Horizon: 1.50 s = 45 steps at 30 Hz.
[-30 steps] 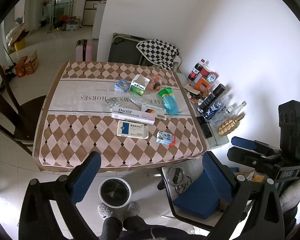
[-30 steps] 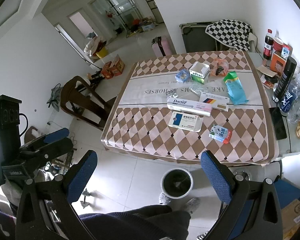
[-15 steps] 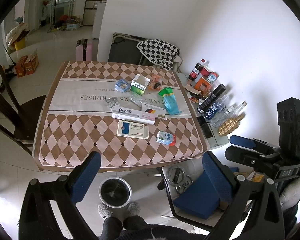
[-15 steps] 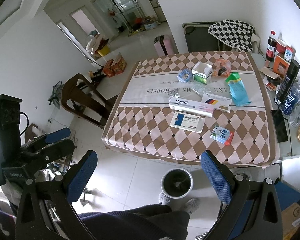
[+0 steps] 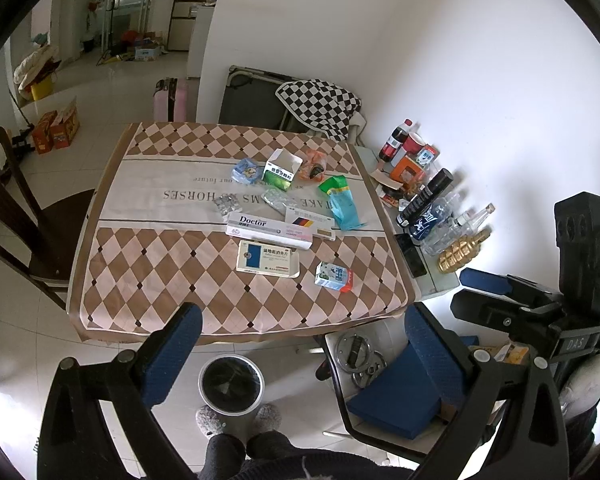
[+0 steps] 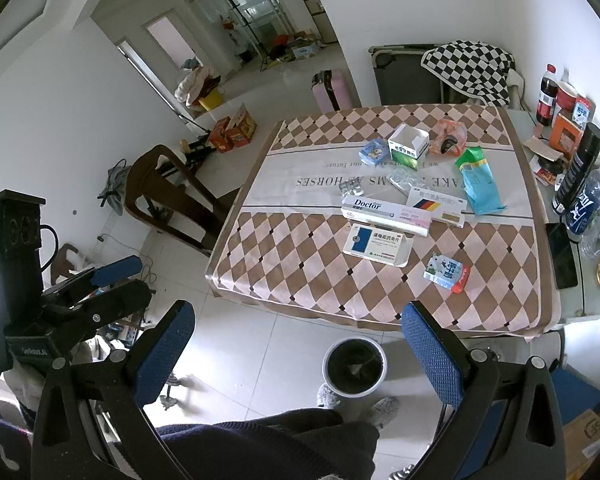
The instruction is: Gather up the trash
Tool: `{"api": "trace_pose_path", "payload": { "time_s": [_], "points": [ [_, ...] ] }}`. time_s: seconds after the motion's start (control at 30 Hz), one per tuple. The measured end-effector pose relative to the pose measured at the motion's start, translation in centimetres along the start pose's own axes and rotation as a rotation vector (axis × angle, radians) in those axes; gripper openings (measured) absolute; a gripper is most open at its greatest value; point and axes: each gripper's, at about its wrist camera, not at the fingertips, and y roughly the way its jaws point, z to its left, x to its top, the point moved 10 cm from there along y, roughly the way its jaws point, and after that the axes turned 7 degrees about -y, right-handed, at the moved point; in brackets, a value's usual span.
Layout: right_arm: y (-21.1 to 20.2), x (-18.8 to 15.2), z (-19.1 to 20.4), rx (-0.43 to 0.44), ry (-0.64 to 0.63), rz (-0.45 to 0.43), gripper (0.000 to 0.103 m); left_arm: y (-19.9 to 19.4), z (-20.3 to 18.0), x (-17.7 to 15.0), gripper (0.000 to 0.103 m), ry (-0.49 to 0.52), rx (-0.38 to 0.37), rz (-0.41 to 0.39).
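Trash lies on a table with a brown diamond cloth (image 5: 148, 280): a small milk carton (image 5: 333, 276) nearest, a flat blue-and-white box (image 5: 268, 259), a long "Doctor" box (image 5: 269, 227), a teal pouch (image 5: 343, 208), a green-white box (image 5: 282, 169), an orange bag (image 5: 314, 163) and blister packs (image 5: 227, 204). A black-lined bin (image 5: 231, 384) stands on the floor at the table's near edge. My left gripper (image 5: 300, 360) is open and empty, held high in front of the table. My right gripper (image 6: 296, 360) is open and empty too; the milk carton (image 6: 446, 273) and bin (image 6: 355, 366) show there.
Bottles and jars (image 5: 424, 204) crowd a side surface right of the table, with a phone (image 5: 412, 254). A dark wooden chair (image 5: 16, 216) stands at the left, a blue-seated chair (image 5: 396, 396) at the near right. My feet are beside the bin.
Both views have shifted very slightly; the right gripper drifted a little. Both grippers stay open and empty, and nothing on the table has moved.
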Motion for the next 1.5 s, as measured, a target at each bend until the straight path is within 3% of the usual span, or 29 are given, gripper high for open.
{"api": "trace_pose_path", "payload": {
  "time_s": [1.37,1.43,1.5],
  "points": [
    [-0.1,-0.2,-0.5,0.002,0.003,-0.004,0.103,0.1,-0.2,0.0,0.103,0.004,0.005,0.003],
    [0.2,0.1,0.7,-0.002,0.021,-0.012,0.103,0.9,1.2,-0.1,0.103,-0.005,0.040,0.003],
    [0.6,0.5,0.9,-0.026,0.067,-0.029,0.103,2.3,2.9,0.6,0.103,-0.018,0.136,-0.012]
  ]
}}
